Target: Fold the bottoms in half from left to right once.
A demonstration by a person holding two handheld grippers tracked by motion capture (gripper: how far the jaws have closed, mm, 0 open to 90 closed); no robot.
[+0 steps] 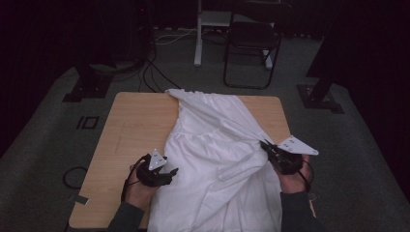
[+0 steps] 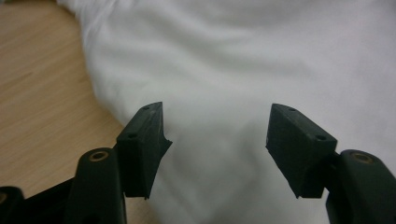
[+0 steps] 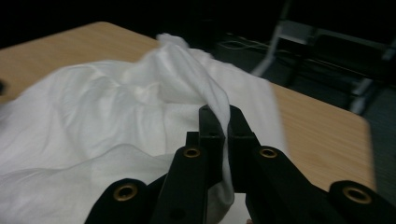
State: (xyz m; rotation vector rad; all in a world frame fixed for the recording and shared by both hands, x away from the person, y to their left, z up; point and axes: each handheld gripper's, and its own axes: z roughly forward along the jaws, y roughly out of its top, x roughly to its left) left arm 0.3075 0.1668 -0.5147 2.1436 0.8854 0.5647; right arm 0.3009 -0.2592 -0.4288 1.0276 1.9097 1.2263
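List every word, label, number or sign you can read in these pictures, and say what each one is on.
There is no readable text.
White garment: no print or label shows.
Wooden table: bare, no markings.
Floor left of the table: a dark marking that looks like "10" or two outlined shapes; too dim to say which.
Left gripper and right gripper: no lettering.

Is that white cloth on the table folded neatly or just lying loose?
Loose: the white cloth lies rumpled and creased across the table, one fold pinched up by the right gripper.

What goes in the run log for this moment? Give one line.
left tongs: open over white cloth | right tongs: shut on cloth fold, taut | wooden table: cloth spread
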